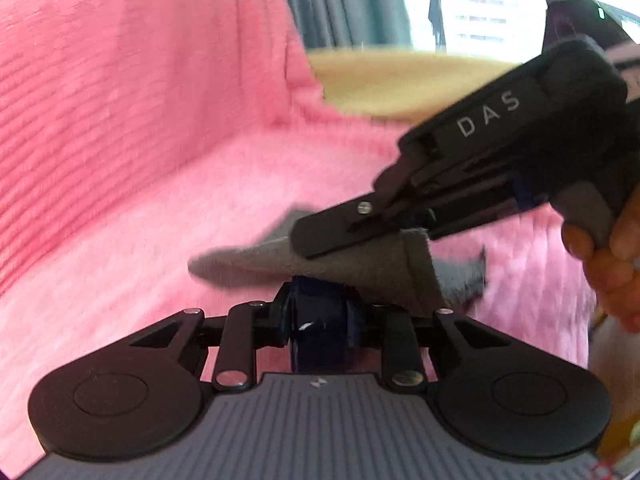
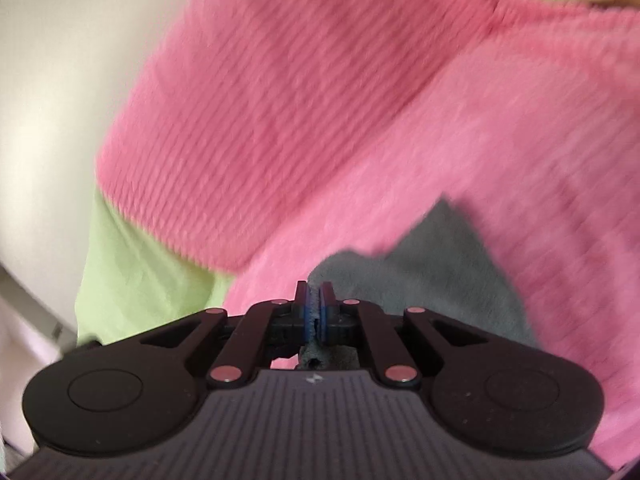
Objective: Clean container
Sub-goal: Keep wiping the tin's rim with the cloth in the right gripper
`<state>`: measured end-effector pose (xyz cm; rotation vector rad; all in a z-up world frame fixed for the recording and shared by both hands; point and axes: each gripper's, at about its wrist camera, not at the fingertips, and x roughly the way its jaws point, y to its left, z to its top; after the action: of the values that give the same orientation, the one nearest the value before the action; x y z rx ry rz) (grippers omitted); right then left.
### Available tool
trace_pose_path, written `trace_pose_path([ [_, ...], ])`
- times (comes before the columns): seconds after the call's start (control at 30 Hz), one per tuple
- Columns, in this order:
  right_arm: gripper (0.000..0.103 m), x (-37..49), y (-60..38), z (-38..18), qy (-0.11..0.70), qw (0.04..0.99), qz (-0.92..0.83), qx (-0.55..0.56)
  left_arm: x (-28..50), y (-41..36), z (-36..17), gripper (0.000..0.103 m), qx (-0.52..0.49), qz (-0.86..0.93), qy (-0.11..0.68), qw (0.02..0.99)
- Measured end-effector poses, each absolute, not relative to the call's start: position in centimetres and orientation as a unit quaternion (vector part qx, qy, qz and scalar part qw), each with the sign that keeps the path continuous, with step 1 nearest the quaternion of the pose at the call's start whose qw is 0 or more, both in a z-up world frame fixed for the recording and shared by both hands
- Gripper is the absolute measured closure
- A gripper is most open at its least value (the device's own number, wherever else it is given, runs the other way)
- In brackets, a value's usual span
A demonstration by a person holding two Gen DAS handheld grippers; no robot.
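My left gripper (image 1: 320, 320) is shut on a small dark blue container (image 1: 318, 330), held close to the person's pink sweater (image 1: 160, 140). My right gripper (image 1: 332, 236) comes in from the right, shut on a grey cloth (image 1: 376, 268) that lies over the top of the container. In the right wrist view the right gripper (image 2: 316, 312) pinches the grey cloth (image 2: 440, 276) between its blue pads, with the pink sweater (image 2: 320, 100) behind. The container is not visible in that view.
The person's bare hand (image 1: 608, 264) holds the right gripper's handle. A window (image 1: 480, 8) and grey curtains (image 1: 340, 0) are behind, with a yellowish surface (image 1: 400, 84) below. A light green garment (image 2: 132, 276) and a pale wall (image 2: 48, 100) show at left.
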<state>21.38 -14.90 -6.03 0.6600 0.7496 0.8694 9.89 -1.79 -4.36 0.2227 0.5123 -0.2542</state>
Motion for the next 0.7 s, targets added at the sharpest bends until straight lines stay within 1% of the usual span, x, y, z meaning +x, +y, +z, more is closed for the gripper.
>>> trace_pose_path([
  [0.03,0.099,21.4,-15.2,-5.9,0.345,0.787,0.405,0.313,11.1,-1.5,-4.6,0.074,0.112,-0.122,0.233,0.958],
  [0.1,0.099,21.5,-15.5,-6.0,0.347,0.781,0.409,0.320,12.2,-1.2,-5.2,0.074,0.096,-0.121,0.227,0.962],
  [0.17,0.099,21.7,-14.7,-6.9,0.374,0.767,0.415,0.316,12.4,-1.2,-5.9,0.074,0.085,-0.122,0.238,0.960],
  [0.27,0.101,21.8,-13.3,-8.2,0.406,0.745,0.430,0.309,11.3,-1.1,-6.0,0.074,0.104,-0.114,0.268,0.951],
  [0.37,0.102,21.6,-12.2,-7.9,0.406,0.747,0.440,0.288,10.3,-0.1,-5.9,0.073,0.096,-0.110,0.301,0.942],
  [0.7,0.103,23.2,-13.4,-10.1,0.387,0.760,0.403,0.333,10.9,0.1,-6.3,0.074,0.116,-0.112,0.313,0.936],
])
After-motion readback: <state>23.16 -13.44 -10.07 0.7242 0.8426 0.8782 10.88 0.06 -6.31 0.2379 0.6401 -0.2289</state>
